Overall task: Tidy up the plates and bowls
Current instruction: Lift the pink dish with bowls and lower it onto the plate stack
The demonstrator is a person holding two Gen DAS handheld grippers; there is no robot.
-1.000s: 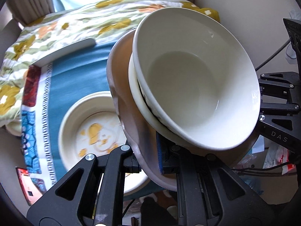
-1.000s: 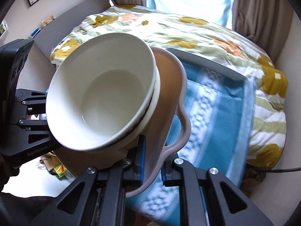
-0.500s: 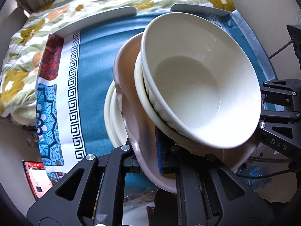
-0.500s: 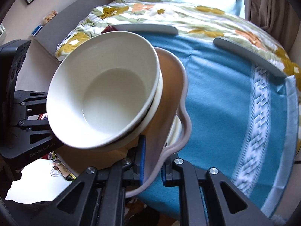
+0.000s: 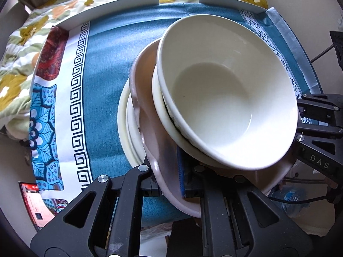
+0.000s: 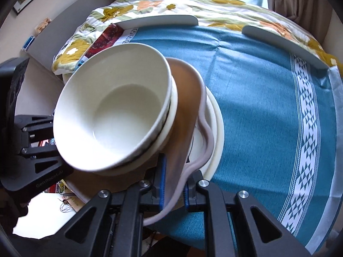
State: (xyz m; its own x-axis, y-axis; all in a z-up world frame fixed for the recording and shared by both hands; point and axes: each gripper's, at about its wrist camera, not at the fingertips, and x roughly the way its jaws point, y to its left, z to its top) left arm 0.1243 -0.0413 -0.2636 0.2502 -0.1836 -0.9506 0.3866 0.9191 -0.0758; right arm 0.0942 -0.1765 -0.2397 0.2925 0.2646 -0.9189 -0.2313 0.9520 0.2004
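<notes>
While the left wrist view looks steeply down, the left gripper (image 5: 169, 184) has its jaws closed narrowly on the rim of a pinkish-brown wavy plate (image 5: 150, 128), gripping it at about 6 o'clock of the plate as seen there. On that plate sits a stack of two bowls: a large white bowl (image 5: 225, 98) nested in a cream lower bowl (image 5: 159, 107), of which only the rim shows at 9 o'clock of the stack. Under the plate, toward 9 o'clock, the edge of a cream plate (image 5: 123, 117) lies on the blue cloth (image 5: 107, 75) that covers the table; whether the two plates touch I cannot tell. At 3 o'clock the black frame of the other gripper reaches in. A floral quilt (image 5: 19, 42) lies beyond the table at 11 o'clock. In the right wrist view, the right gripper (image 6: 173, 184) likewise has its jaws narrowly shut on the wavy plate (image 6: 184, 115), its blue pads on either side of the rim near 6 o'clock. The white bowl (image 6: 111, 111) fills the left half of the view, tilted toward 9 o'clock, with the lower bowl (image 6: 172, 107) showing as a band at its 3 o'clock side. The cream plate (image 6: 217, 128) peeks out at 3 o'clock of the wavy plate, resting on the blue cloth (image 6: 257, 96), and the left gripper's frame shows at 9 o'clock. The quilt (image 6: 150, 4) spreads across 12 o'clock.
</notes>
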